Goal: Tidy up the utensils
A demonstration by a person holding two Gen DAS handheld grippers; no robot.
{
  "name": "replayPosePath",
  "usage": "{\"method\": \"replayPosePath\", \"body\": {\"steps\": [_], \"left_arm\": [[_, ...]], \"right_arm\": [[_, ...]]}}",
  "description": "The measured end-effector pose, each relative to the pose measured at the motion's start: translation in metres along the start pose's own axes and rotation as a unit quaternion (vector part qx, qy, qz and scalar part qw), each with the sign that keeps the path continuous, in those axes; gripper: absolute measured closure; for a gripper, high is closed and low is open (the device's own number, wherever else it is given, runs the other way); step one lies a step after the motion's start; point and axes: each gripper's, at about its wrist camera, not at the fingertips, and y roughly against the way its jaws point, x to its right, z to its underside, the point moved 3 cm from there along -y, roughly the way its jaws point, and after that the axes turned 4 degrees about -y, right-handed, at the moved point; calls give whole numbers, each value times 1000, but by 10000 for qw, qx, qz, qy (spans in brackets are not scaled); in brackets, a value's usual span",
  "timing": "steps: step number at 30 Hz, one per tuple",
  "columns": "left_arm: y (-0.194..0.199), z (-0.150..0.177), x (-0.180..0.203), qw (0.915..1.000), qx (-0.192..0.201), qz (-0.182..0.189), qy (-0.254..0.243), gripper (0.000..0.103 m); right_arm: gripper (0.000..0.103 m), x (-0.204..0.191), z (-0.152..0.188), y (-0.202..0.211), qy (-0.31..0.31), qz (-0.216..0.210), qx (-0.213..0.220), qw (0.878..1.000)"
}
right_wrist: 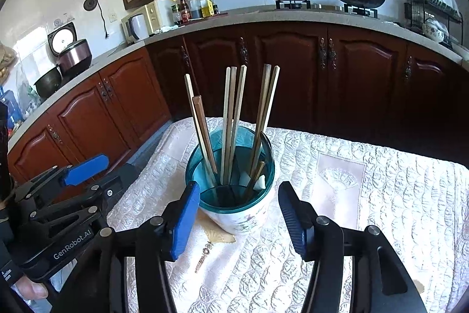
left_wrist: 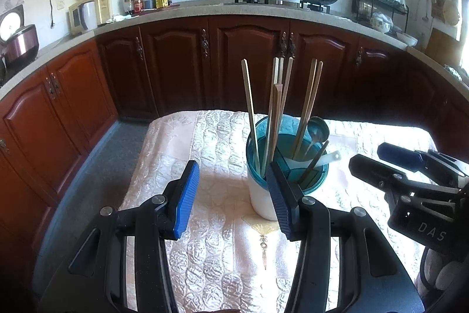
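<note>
The utensil holder (right_wrist: 231,181), a white cup with a teal rim, stands on the quilted cloth (right_wrist: 381,195) and is my landmark. My right gripper (right_wrist: 239,217) has its jaws apart with nothing pinched; the holder sits just beyond and between my blue pads (right_wrist: 183,220), close to both. My left gripper (left_wrist: 231,195) is likewise spread and empty; the holder stands just behind its right-hand pad, off to that side of the gap. Wooden chopsticks (right_wrist: 234,119) rise upright from the holder, and a metal spoon (left_wrist: 316,131) leans inside it beside a white one (left_wrist: 328,159).
</note>
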Motion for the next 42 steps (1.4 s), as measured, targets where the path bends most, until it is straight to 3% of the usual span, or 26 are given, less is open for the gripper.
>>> {"method": "replayPosePath", "body": {"steps": [42], "left_arm": [[5, 3, 1, 9999, 4, -93, 49, 56]], "right_arm": [[49, -5, 6, -3, 99, 65, -93, 9999]]}}
